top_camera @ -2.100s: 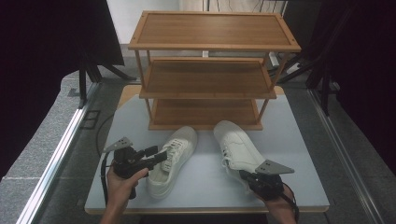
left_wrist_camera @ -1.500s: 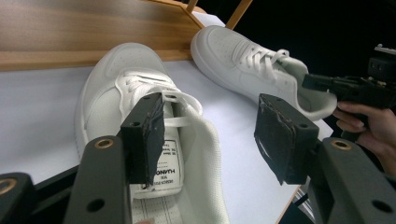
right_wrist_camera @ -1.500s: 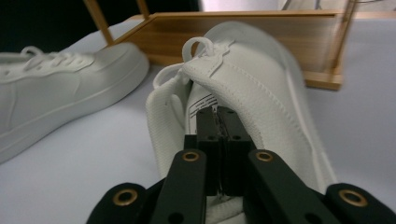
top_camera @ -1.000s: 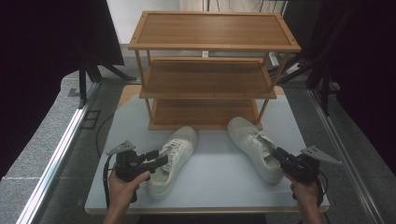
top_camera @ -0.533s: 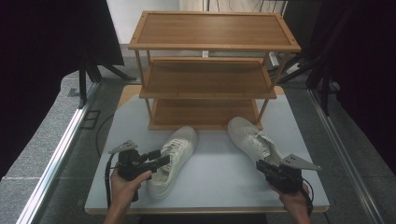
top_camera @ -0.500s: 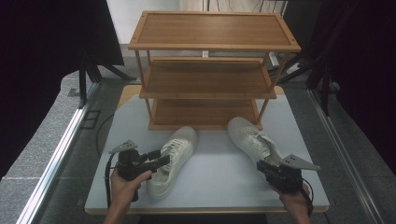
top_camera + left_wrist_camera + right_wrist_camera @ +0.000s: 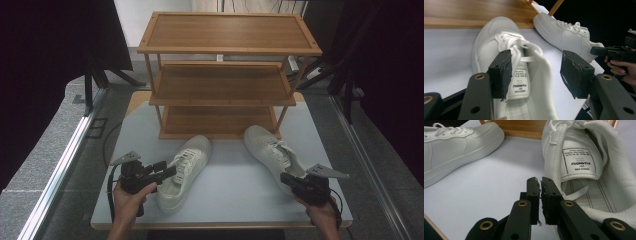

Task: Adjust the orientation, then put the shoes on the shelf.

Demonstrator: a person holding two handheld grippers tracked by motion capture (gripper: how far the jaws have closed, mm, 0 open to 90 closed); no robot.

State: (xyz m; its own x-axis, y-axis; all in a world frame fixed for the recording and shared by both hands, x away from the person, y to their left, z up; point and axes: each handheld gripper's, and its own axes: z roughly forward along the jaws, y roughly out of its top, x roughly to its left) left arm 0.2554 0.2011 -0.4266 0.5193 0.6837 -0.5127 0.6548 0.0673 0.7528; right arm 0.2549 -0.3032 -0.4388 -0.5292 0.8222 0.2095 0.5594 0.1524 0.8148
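Recording studio: black curtains [image 7: 45,75], lone table [image 7: 225,200], trailing cables

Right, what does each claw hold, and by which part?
Nothing. The left claw stands open astride the left shoe's collar; the right claw has just been closing on nothing beside the right shoe.

**Camera positions, three views**

High view: fixed above the near edge of the table [image 7: 225,200], facing forward and down; takes in both white sneakers and the three-tier wooden shoe rack [image 7: 227,75] from some way off.

Left gripper view: rides low, very close over the left sneaker [image 7: 499,45], facing toward the rack's bottom board.

Right gripper view: near table level, close at the right sneaker [image 7: 584,157] heel.

Shared: both sneakers and the rack appear in all three views.
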